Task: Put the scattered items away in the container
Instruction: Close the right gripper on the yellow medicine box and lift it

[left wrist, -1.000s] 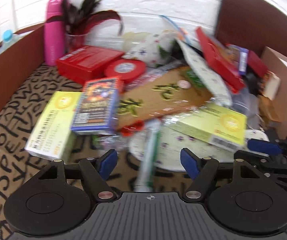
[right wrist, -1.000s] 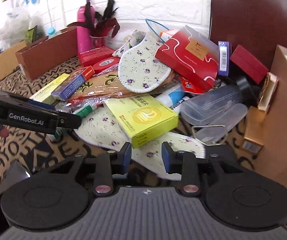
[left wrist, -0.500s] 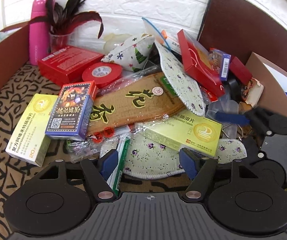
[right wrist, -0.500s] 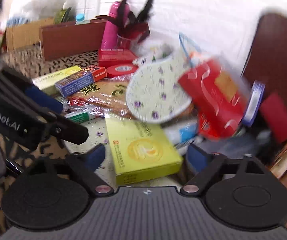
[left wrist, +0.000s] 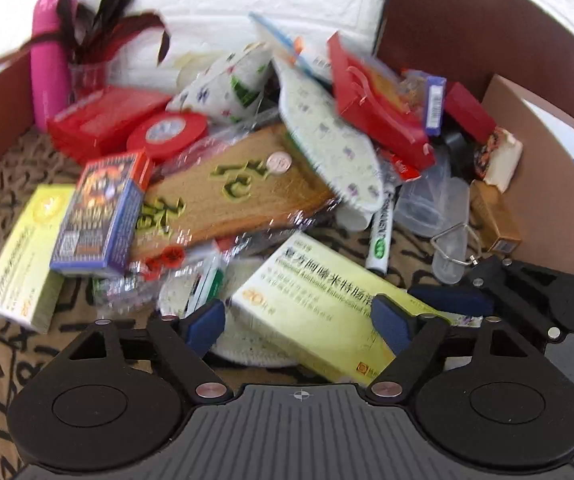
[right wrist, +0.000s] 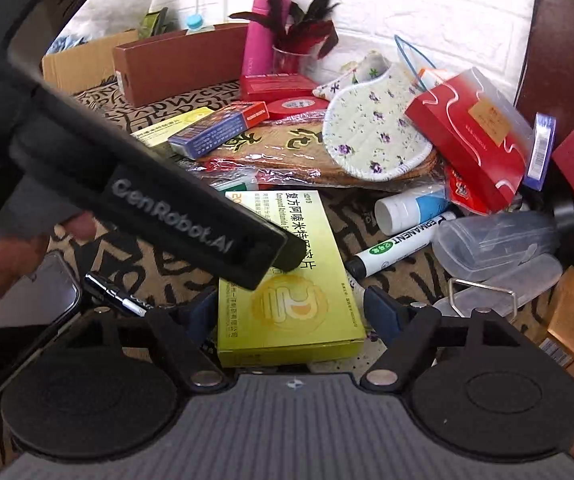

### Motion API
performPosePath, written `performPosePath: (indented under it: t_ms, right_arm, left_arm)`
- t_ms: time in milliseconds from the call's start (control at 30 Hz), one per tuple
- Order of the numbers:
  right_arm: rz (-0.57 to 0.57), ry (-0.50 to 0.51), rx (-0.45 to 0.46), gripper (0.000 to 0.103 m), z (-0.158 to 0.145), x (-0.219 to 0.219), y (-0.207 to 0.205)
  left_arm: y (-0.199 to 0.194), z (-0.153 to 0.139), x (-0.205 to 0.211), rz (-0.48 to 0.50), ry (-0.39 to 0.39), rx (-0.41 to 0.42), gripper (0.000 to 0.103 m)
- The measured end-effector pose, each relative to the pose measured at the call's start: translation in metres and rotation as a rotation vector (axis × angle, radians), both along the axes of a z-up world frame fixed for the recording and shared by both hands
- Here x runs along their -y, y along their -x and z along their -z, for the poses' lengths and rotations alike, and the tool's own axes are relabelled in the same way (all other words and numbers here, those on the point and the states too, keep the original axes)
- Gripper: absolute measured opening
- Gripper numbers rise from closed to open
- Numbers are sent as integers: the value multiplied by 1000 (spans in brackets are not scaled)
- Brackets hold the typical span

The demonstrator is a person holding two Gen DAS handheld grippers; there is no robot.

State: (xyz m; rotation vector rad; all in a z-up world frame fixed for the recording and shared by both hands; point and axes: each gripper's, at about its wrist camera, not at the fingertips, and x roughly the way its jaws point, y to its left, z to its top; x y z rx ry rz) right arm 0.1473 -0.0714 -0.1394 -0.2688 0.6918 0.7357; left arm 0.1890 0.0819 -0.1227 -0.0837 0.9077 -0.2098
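Covering the bench: a letter-patterned cloth is lying under the whole clutter, with a brown cardboard box standing at the right edge, likely the container.
Pile: a large woven insole in clear wrap is sitting in the middle, with a floral insole leaning on it and a red gift box tilting against the heap behind.
Target item: a yellow medicine box is lying flat on the cloth in front of the pile, near the box but not in it; a second yellow medicine box is resting well apart at the left.
Right gripper: its fingers are standing released on either side of the near end of the yellow medicine box, pads not pressing it.
Left gripper: its fingers are widening, with the same yellow medicine box between them and nothing clamped; in the right wrist view its body is crossing over the far half of the box.
Smaller items: a permanent marker and a white-and-blue tube are lying just beside the target.
Step in hand: both grippers appear to be lining up on one carton, with sorting barely begun.
Next move: one gripper should be yielding, the other squeezing the box's long edges, lifting clear of the marker, then carrying it right into the cardboard box.
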Motion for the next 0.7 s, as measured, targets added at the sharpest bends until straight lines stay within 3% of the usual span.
performPosePath:
  t_ms: [100, 367, 700]
  right_arm:
    - [4, 4, 1, 74, -1, 2, 2]
    - [24, -53, -48, 71, -5, 16, 27]
    - [93, -143, -32, 71, -31, 64, 63]
  left_arm:
    - [3, 2, -10, -26, 66, -47, 89]
    - [21, 5, 11, -1, 138, -82, 87]
    - [57, -19, 42, 30, 183, -43, 87]
